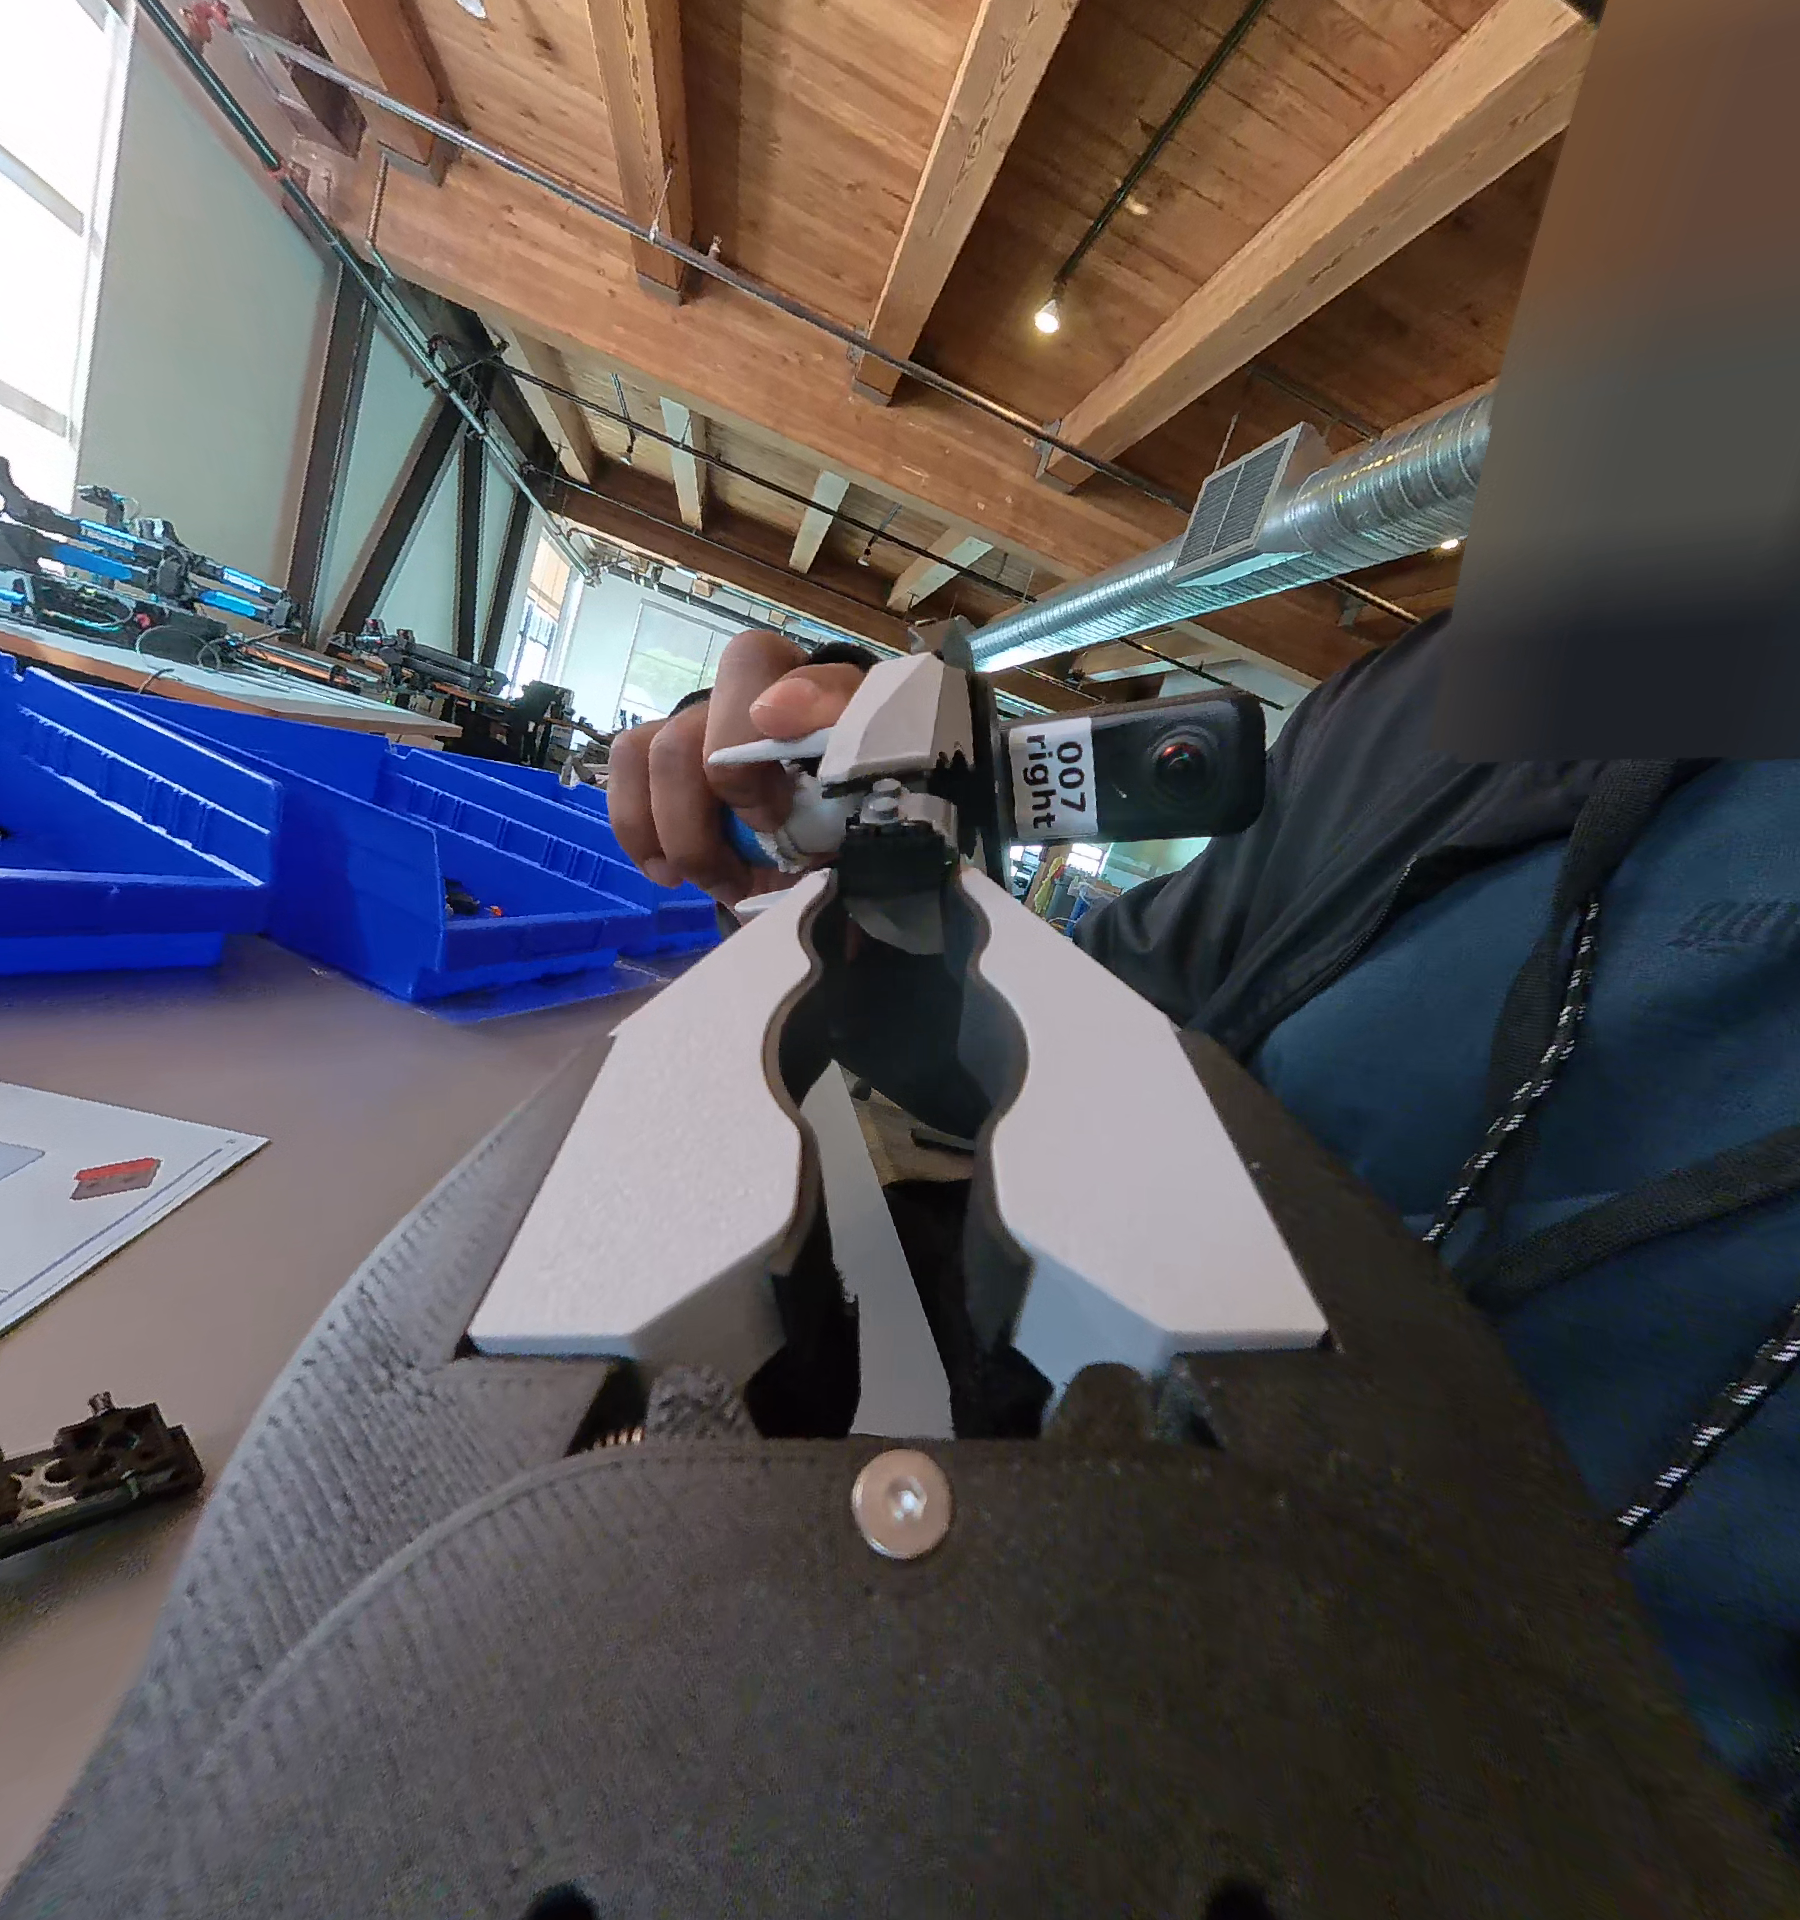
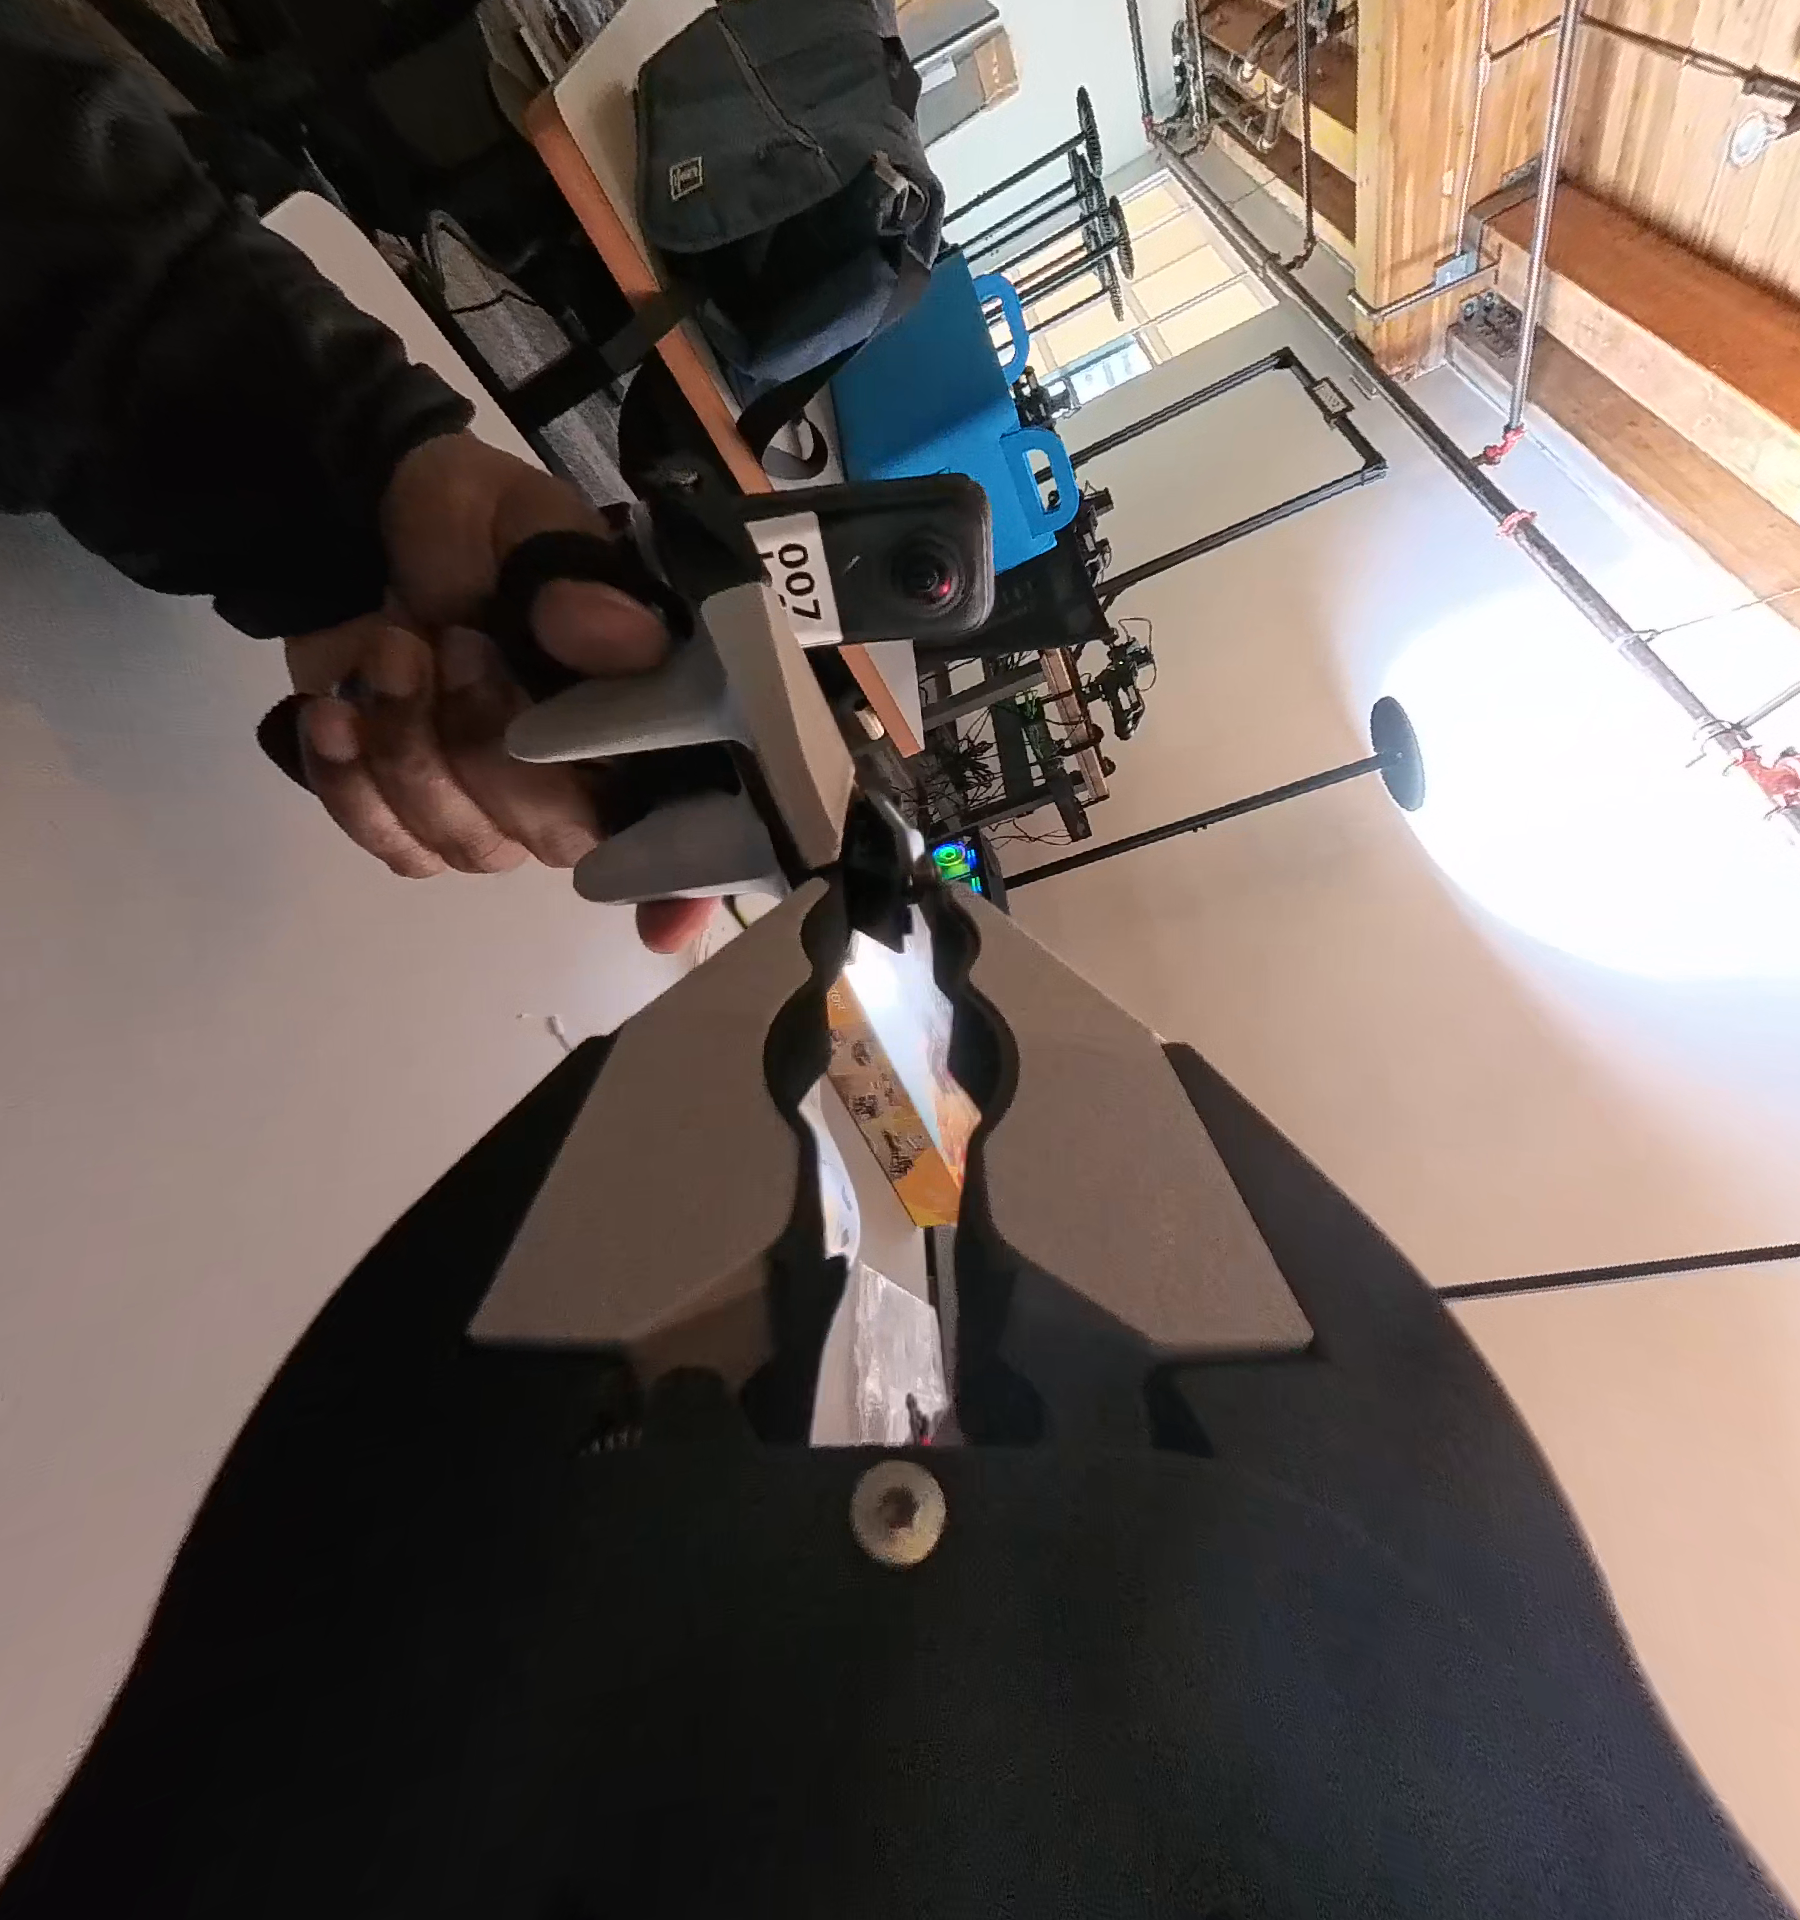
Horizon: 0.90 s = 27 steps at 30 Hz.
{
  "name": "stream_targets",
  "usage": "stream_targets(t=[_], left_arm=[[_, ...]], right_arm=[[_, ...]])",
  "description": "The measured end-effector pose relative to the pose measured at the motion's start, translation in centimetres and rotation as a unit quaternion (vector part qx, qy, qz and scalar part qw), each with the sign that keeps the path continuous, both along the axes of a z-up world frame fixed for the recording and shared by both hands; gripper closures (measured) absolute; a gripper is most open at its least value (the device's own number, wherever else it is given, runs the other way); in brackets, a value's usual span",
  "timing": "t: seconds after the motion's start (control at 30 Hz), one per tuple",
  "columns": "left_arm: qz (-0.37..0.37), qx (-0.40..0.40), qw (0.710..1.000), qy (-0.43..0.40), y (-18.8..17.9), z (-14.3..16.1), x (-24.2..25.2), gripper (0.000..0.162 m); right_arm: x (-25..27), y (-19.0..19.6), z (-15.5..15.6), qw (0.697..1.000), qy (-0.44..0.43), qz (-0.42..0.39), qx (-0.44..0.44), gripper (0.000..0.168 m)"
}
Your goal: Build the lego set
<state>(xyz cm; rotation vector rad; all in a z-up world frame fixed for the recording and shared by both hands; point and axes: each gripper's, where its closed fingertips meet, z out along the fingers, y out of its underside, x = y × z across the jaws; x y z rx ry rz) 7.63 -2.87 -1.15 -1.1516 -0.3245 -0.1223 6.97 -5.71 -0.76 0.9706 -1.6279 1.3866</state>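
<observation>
Both grippers meet tip to tip in the air, well above the table. My left gripper (image 1: pixel 896 894) is shut on a small black lego piece (image 1: pixel 891 868) with a grey stud on top. My right gripper (image 2: pixel 883 902) is shut on the same black piece (image 2: pixel 875 883) from the opposite side. In the left wrist view the right gripper's camera (image 1: pixel 1176 769) and the hand (image 1: pixel 688 800) holding it face me. In the right wrist view the left gripper's camera (image 2: pixel 922 577) and its hand (image 2: pixel 439 727) face me. A black lego assembly (image 1: pixel 54 1475) lies on the table at lower left.
An instruction sheet (image 1: pixel 65 1195) lies on the grey table (image 1: pixel 376 1049). Blue parts bins (image 1: pixel 376 831) stand behind it. The person's blue hoodie (image 1: pixel 1498 1091) is close on the right. A yellow lego box (image 2: pixel 901 1132) and a plastic bag (image 2: pixel 885 1340) show between my right fingers. Only a small space, under 4 cm, lies between the two pairs of fingers. Both grippers' tips are roughly 20 cm from the black lego assembly (image 1: pixel 54 1475).
</observation>
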Motion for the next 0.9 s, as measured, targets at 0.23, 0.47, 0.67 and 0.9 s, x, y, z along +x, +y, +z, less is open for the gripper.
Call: stream_targets(t=[0.23,0.47,0.67,0.9], left_arm=[[0.002,-0.001,1.000,0.008,0.0,0.1,0.1,0.145],[0.009,-0.010,1.000,0.014,0.0,0.0,0.1,0.145],[0.036,-0.048,0.998,0.017,0.1,-0.7,-0.4,0.143],[0.056,-0.098,0.993,-0.018,0.5,-2.5,-1.6,0.143]], right_arm=[[0.1,0.1,0.2,1.000,0.006,0.001,-0.007,0.150],[0.1,0.1,0.1,1.000,0.006,0.001,-0.008,0.150],[-0.6,0.3,-0.3,1.000,-0.001,-0.008,-0.004,0.146],[-1.9,0.8,-2.1,0.997,-0.068,-0.013,0.012,0.146]])
